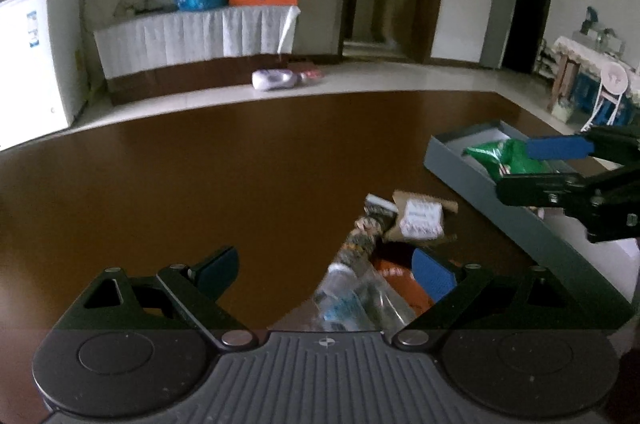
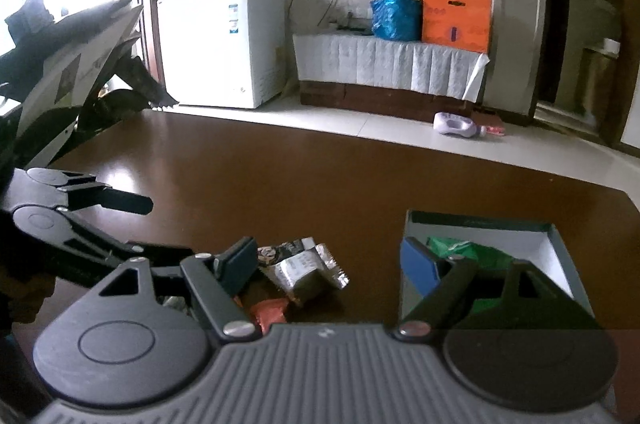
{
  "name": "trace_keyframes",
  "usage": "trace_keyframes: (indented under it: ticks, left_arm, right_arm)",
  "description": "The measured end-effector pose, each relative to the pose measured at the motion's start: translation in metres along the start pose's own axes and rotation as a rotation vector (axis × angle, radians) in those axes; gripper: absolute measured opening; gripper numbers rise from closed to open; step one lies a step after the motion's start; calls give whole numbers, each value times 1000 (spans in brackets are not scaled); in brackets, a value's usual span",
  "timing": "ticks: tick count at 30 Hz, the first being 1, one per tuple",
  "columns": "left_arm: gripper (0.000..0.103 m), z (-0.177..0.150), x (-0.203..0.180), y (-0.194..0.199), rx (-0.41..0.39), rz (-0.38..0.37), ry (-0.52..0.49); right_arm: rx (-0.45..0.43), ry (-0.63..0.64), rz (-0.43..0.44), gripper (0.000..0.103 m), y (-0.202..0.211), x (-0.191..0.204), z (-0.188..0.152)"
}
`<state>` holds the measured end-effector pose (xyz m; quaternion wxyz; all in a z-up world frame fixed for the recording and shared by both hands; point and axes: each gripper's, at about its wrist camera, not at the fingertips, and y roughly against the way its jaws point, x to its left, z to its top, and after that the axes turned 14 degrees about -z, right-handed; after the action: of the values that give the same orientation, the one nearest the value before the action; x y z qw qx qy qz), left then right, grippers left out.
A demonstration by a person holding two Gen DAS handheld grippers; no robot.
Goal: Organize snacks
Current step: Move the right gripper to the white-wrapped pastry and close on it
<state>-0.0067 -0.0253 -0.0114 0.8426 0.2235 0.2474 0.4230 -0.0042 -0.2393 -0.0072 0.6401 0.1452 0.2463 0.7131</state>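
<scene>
Several snack packets lie in a pile on the brown table: a brown and white packet (image 1: 420, 218), a clear plastic packet (image 1: 352, 294) and an orange packet (image 1: 400, 280). In the right wrist view the pile shows as a silver packet (image 2: 304, 268) and the orange packet (image 2: 270, 312). A grey box (image 1: 500, 207) at the right holds a green packet (image 1: 504, 155); both also show in the right wrist view: the box (image 2: 560, 248), the green packet (image 2: 460, 248). My left gripper (image 1: 326, 274) is open and empty just above the pile. My right gripper (image 2: 330, 264) is open and empty, one finger over the box.
The brown table (image 1: 200, 191) stretches left and away. Beyond it are a white freezer (image 2: 224, 43), a cloth-covered bench (image 2: 392, 63) with blue and orange bags, and a bottle on the floor (image 2: 456, 123). A black and white object (image 2: 68, 71) stands at the table's left.
</scene>
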Motion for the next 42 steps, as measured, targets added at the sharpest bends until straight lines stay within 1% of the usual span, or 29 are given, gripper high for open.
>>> trace_keyframes:
  ticks: [5, 9, 14, 17, 19, 23, 24, 25, 27, 32, 34, 40, 42]
  left_arm:
    - [94, -10, -4, -1, 12, -27, 29]
    - [94, -14, -5, -6, 24, -47, 80]
    - [94, -19, -6, -9, 32, -37, 94]
    - [94, -21, -3, -9, 29, -44, 113]
    - [89, -23, -1, -9, 29, -50, 118]
    - [84, -25, 3, -6, 21, -67, 132]
    - [82, -25, 3, -5, 20, -66, 129]
    - [75, -24, 2, -5, 20, -67, 126]
    - [72, -24, 1, -5, 23, -65, 118]
    - [68, -23, 2, -3, 23, -77, 115]
    - [64, -23, 1, -1, 20, -83, 114]
    - [57, -24, 3, 2, 21, -107, 101]
    - [57, -24, 3, 3, 22, -112, 98]
  right_arm:
    - [27, 33, 16, 80, -13, 8, -1]
    - [52, 65, 13, 80, -20, 9, -8]
    - [58, 60, 4, 80, -25, 13, -6]
    - [57, 69, 14, 80, -28, 16, -7]
    - [58, 77, 14, 80, -30, 17, -6]
    - [73, 78, 9, 80, -39, 20, -6]
    - [79, 74, 7, 80, -42, 21, -6]
    - [86, 71, 3, 80, -45, 22, -7]
    - [97, 66, -7, 80, -51, 22, -8]
    - [114, 66, -14, 80, -62, 26, -10]
    - [120, 66, -15, 80, -65, 29, -10]
    - [144, 75, -11, 80, -76, 38, -10]
    - [154, 82, -15, 80, -80, 42, -10]
